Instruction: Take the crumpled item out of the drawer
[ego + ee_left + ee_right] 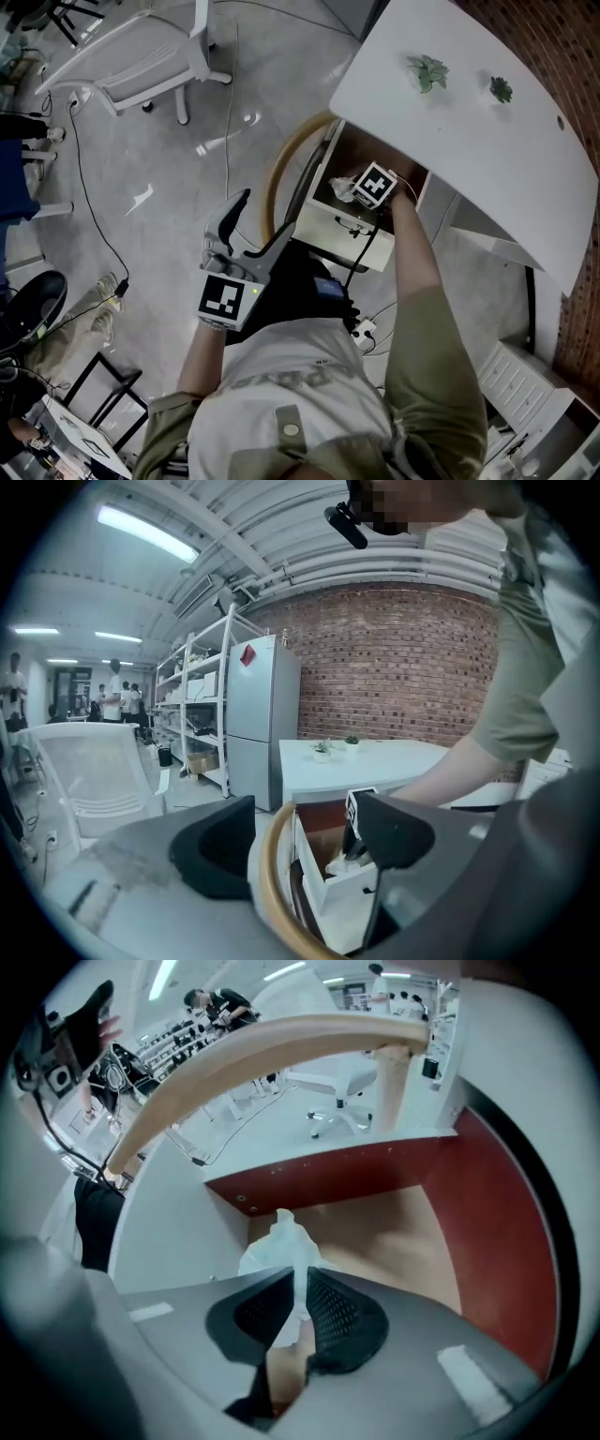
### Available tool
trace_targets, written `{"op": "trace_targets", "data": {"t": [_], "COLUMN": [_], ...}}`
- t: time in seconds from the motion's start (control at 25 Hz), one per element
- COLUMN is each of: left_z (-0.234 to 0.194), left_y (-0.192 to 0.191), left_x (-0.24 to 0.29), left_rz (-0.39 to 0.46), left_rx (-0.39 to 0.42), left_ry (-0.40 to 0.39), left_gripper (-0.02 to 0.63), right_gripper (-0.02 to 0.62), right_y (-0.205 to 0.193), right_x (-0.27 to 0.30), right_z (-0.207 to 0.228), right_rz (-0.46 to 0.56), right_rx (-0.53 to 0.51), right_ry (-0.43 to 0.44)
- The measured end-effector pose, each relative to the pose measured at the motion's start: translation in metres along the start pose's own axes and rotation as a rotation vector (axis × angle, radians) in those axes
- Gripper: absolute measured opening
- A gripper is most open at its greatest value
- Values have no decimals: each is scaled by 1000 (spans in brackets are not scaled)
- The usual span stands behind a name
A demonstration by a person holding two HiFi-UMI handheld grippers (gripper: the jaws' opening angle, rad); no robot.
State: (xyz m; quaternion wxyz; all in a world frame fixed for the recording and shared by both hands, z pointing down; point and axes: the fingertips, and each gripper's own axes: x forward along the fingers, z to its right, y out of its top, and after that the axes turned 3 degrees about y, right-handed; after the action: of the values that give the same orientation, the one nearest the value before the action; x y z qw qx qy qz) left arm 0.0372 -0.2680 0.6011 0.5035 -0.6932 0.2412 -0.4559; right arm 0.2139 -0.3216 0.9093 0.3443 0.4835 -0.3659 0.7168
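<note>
Right claw (300,1288) closed narrow on the white crumpled paper (278,1246), which lies between and just ahead of its jaws, inside the open drawer (403,1241). Lift-out outstanding. Left claw (305,844) wide, empty.

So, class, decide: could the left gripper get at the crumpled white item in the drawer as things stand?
Probably not: the left gripper hangs open outside the drawer, while the right gripper clamps the crumpled item.

White desk (487,141) carrying two small potted plants (427,72), white chair (141,56), black cable (89,197) on grey floor (178,150), fridge (262,714), brick wall (394,667).
</note>
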Motion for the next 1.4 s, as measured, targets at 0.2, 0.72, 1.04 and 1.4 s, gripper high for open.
{"op": "trace_targets", "data": {"t": [0.2,0.72,1.04,1.4], "left_z": [10,70,122,160], "left_y": [26,118,144,151], "left_x": [-10,-53,-78,-111], "left_rz": [33,65,112,153], "left_rx": [37,91,135,196], "left_ry": [-32,-148,-185,-171], "left_gripper": [347,347,334,268], "right_gripper": [44,44,44,44], "right_y": [-8,-48,-93,-150], "right_x": [-52,-262,-381,-426], "right_z": [-10,-83,-158,-248], "right_rz": [52,578,931,1153], "right_rx": [35,504,687,822], "right_ry": [-90,-418,-638,-767]}}
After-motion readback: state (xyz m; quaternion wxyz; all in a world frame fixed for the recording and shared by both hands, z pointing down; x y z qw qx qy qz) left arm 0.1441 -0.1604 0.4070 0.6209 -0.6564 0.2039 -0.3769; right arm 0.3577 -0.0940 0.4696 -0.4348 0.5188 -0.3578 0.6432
